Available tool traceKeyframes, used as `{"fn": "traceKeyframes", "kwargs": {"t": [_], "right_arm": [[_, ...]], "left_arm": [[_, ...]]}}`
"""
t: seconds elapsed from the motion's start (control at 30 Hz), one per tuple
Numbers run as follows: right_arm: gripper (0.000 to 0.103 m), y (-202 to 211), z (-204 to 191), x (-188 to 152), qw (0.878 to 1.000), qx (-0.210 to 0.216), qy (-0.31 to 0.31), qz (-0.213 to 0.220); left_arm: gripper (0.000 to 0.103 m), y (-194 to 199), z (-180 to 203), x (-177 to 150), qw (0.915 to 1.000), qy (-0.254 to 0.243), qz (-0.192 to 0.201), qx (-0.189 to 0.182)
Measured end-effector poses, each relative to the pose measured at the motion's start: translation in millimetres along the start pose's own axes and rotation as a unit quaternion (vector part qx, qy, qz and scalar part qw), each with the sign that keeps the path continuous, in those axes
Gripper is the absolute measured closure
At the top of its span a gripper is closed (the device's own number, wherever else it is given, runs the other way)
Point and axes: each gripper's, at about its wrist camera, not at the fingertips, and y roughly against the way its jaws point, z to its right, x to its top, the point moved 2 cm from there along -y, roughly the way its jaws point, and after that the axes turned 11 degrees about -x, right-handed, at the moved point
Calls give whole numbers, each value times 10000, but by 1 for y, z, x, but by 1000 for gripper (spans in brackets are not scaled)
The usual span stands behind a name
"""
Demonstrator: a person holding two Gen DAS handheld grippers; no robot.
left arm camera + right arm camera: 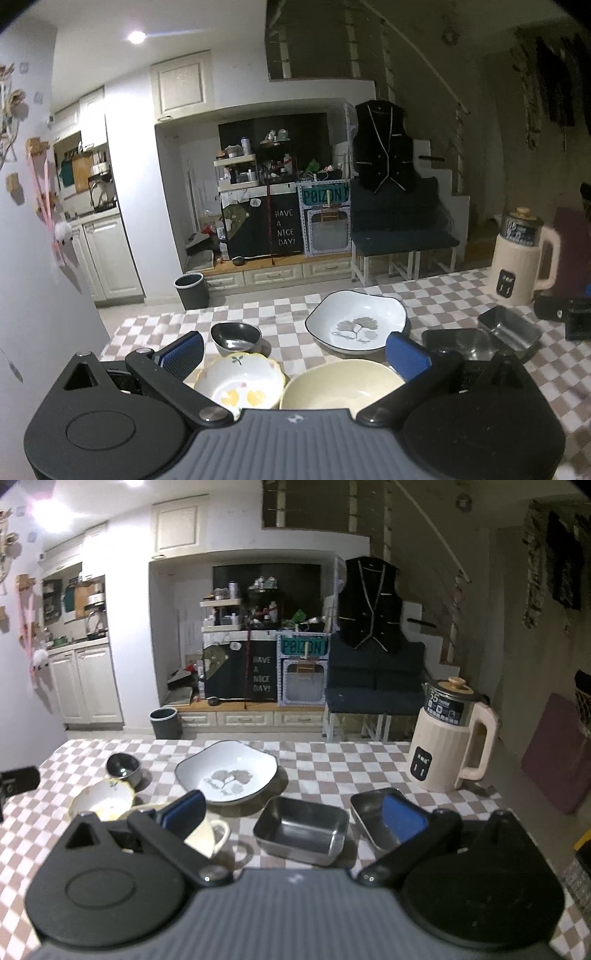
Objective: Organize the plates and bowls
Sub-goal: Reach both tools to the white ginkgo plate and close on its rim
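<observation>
Holding both grippers spread wide, we see the rectangular steel tray [301,830] between the right gripper [293,812] fingers, the cream round bowl [341,384] and the flowered white bowl [240,380] between the left gripper [295,354] fingers.

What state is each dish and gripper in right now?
Left hand-held gripper: open, empty.
Right hand-held gripper: open, empty.
Leaf plate: upright, empty.
Flowered bowl: upright, empty.
Cream bowl: upright, empty.
Steel bowl: upright.
Two steel trays: apart, empty.
</observation>
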Motion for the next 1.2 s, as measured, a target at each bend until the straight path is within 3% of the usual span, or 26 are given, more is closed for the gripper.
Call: {"fn": "traceKeyframes", "kwargs": {"t": [0.17,0.47,0.63,0.77,1.0,1.2], "right_arm": [[0,-32,-8,-1,9994,82,-119,-323],[0,-82,-37,3,9992,-163,370,-45],[0,-112,-52,6,9981,-316,525,78],[0,-145,-63,4,9979,-288,581,6],[0,-206,-80,5,9982,-377,453,-137],[0,-238,-94,6,9994,78,251,-229]], "left_arm": [[0,-27,-6,3,9999,-102,-41,-46],[0,-94,-22,7,9993,42,-337,-172],[0,-134,-37,4,9988,199,-451,-6],[0,-164,-46,3,9981,305,-523,80],[0,-214,-55,-1,9977,513,-386,-219],[0,-257,-63,-6,9951,553,-670,-466]]}}
